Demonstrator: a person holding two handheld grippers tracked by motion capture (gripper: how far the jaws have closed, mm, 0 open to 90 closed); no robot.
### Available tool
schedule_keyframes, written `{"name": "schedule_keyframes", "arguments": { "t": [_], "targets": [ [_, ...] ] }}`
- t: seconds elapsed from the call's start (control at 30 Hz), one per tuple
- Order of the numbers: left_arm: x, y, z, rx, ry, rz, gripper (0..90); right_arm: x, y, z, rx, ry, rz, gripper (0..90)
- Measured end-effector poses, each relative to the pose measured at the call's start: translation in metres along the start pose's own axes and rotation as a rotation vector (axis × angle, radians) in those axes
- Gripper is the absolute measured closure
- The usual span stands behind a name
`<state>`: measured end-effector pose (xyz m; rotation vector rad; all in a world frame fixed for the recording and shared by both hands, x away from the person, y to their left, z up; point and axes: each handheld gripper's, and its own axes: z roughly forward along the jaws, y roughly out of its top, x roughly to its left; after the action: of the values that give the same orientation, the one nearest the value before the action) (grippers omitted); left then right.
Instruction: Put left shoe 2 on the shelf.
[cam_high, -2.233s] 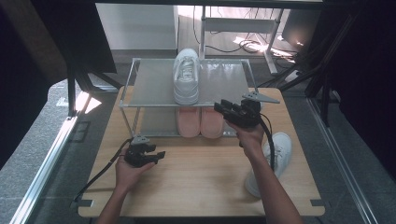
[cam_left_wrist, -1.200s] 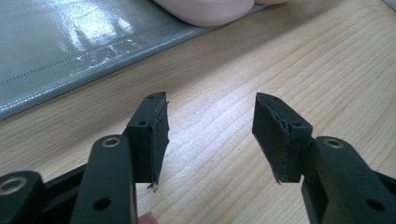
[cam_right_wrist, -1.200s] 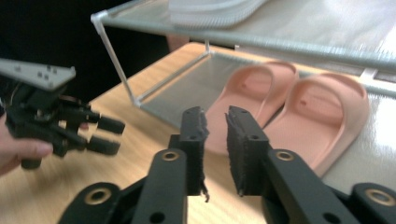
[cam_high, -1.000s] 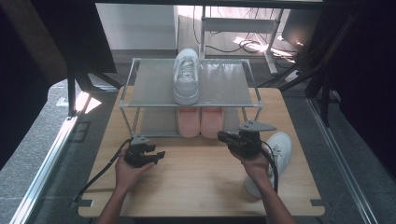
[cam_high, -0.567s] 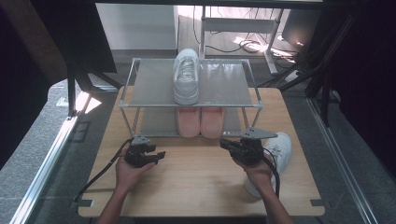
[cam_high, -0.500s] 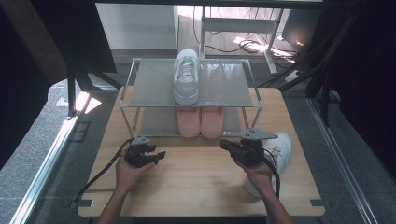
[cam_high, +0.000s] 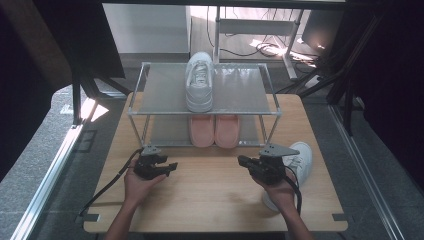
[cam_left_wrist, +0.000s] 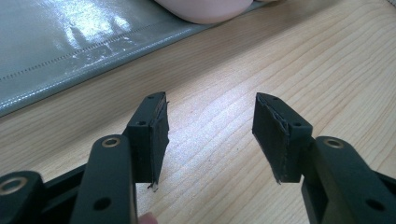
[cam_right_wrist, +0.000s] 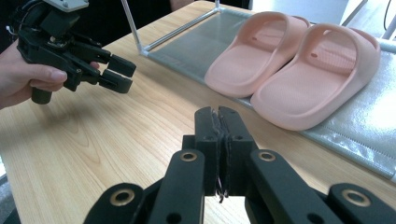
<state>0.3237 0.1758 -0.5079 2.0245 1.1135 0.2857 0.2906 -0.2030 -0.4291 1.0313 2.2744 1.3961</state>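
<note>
Right gripper (cam_high: 248, 162) sits low over the worktop (cam_high: 215, 200), in front of the shoe rack (cam_high: 205, 112). Its jaws are pressed together with nothing between them, pads face to face in the right gripper view (cam_right_wrist: 218, 122). It points toward the rack's lower shelf and is clear of everything on it.

Nearest things to it: pink slippers (cam_high: 215, 131), a pair side by side on the lower shelf, toes toward the person. In the right gripper view they lie just ahead and to the right of the closed jaws, soles flat on the grey liner (cam_right_wrist: 299, 74). Not touched.

White sneaker (cam_high: 295, 165) lies on the worktop right of the rack, just beside the right hand (cam_high: 278, 192), partly hidden behind the gripper and wrist. A second white sneaker (cam_high: 199, 82) stands on the top shelf, roughly centred, toe toward the person.

Left gripper (cam_high: 167, 168) is on the left half of the worktop, well apart from the right one, held in the left hand (cam_high: 140, 182). Jaws stand open with only bare wood between them in the left gripper view (cam_left_wrist: 210, 135); edge of the grey liner and a bit of pink slipper at the top of that view. Right gripper view also catches it at upper left (cam_right_wrist: 116, 73), jaws parted, empty.

Cables trail from both grippers toward the near edge.
</note>
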Motion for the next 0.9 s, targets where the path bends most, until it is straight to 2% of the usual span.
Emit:
{"name": "schedule_keyframes", "arguments": {
  "t": [0.9],
  "targets": [
    [0.000,0.000,0.001,0.007,-0.001,0.004,46.6,0.001,-0.019,-0.012,0.048,-0.004,0.001,89.6]
  ]
}}
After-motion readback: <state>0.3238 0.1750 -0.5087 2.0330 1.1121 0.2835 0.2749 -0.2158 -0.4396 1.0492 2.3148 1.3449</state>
